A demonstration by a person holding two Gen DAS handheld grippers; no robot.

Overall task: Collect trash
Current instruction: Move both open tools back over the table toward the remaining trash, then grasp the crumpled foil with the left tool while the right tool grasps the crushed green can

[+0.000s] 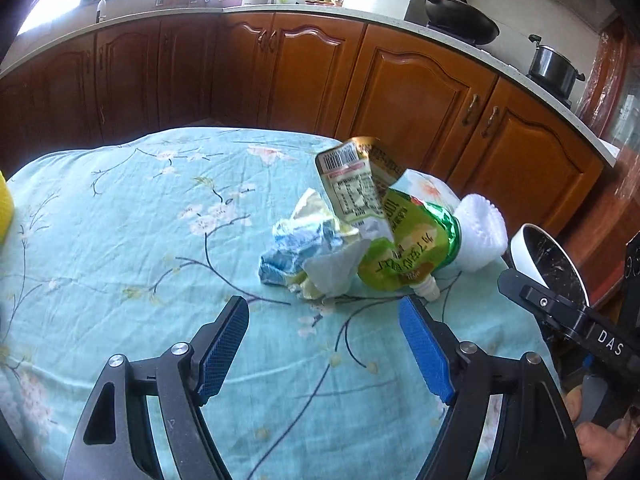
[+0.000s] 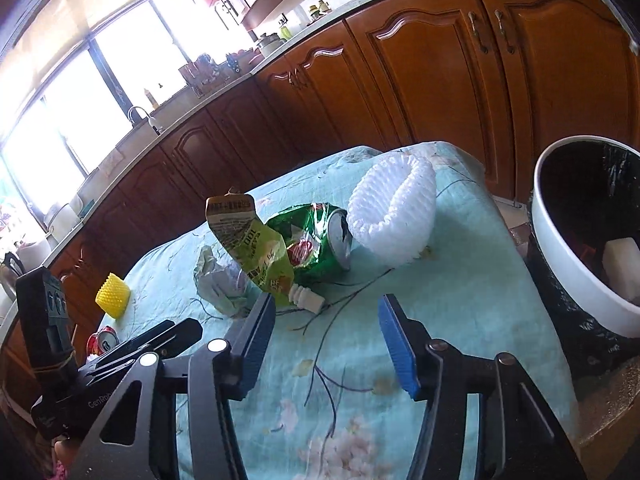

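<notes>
A pile of trash lies on the light-blue flowered tablecloth (image 1: 120, 208): a green spouted drink pouch (image 1: 404, 252) (image 2: 256, 248), crumpled paper (image 1: 304, 248) (image 2: 218, 280), a crushed green can (image 2: 324, 240) and a white foam net (image 1: 480, 232) (image 2: 394, 216). My left gripper (image 1: 324, 340) is open and empty, just short of the pile. My right gripper (image 2: 326, 340) is open and empty, in front of the pouch's spout. A white-rimmed bin with a black liner (image 2: 576, 256) (image 1: 524, 248) stands off the table's right edge, with a white piece inside.
A yellow foam net (image 2: 113, 295) and a red can (image 2: 102, 340) lie at the table's left side. Brown kitchen cabinets (image 1: 280, 72) and a counter with a sink, a wok and a pot run behind the table.
</notes>
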